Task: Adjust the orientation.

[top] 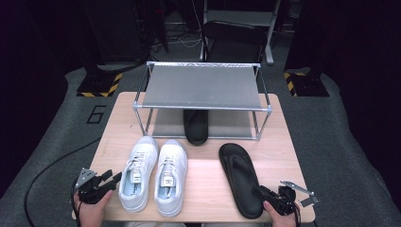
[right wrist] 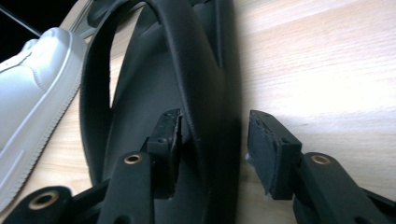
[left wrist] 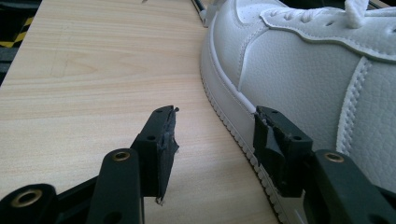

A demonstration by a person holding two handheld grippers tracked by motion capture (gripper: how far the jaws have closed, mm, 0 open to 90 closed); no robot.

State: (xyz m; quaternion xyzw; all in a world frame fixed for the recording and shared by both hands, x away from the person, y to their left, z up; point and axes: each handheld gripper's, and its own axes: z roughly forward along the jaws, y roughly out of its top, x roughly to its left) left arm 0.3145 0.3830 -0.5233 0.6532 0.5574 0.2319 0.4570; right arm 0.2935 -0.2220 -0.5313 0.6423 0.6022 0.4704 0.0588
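Note:
A pair of white sneakers [top: 138, 172] [top: 170, 176] stands side by side at the table's front left, toes away from me. My left gripper [top: 111, 182] is open just left of the left sneaker's heel; in the left gripper view one finger [left wrist: 275, 140] lies against the sneaker's [left wrist: 317, 79] sole edge and the other over bare wood. A black flip-flop [top: 241, 172] lies at the front right. My right gripper [top: 265, 193] [right wrist: 212, 135] is open at its heel, its jaws straddling the flip-flop's [right wrist: 196, 70] outer edge and strap.
A metal two-shelf rack [top: 203, 87] stands at the back of the wooden table [top: 283, 151]. A second black flip-flop [top: 195, 126] rests on its lower shelf, poking out the front. The top shelf holds nothing. Cables trail off the table's left side.

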